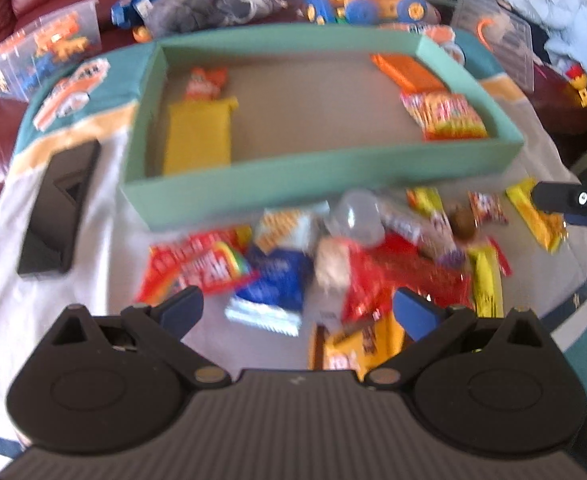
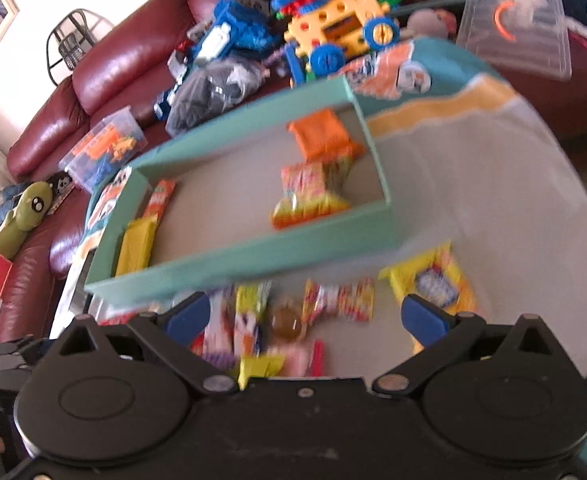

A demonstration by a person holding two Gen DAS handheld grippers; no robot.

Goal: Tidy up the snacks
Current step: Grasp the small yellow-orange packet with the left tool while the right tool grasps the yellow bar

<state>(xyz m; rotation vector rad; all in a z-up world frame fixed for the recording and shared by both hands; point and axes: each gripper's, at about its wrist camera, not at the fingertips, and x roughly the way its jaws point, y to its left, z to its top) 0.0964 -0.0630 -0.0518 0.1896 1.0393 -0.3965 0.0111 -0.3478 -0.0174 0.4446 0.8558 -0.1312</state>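
A shallow teal box sits on the cloth-covered table. Inside it lie a yellow packet at the left, with an orange-red packet behind it, and an orange packet plus a red-yellow candy bag at the right. A heap of loose snacks lies in front of the box. My left gripper hovers open over the heap, holding nothing. My right gripper is open above the heap's right end, with a yellow packet near its right finger.
A black stand lies left of the box. A red sofa behind the table holds toy vehicles, a clear bin of toys, a clear lid and clothes. The other gripper's tip shows at the right edge.
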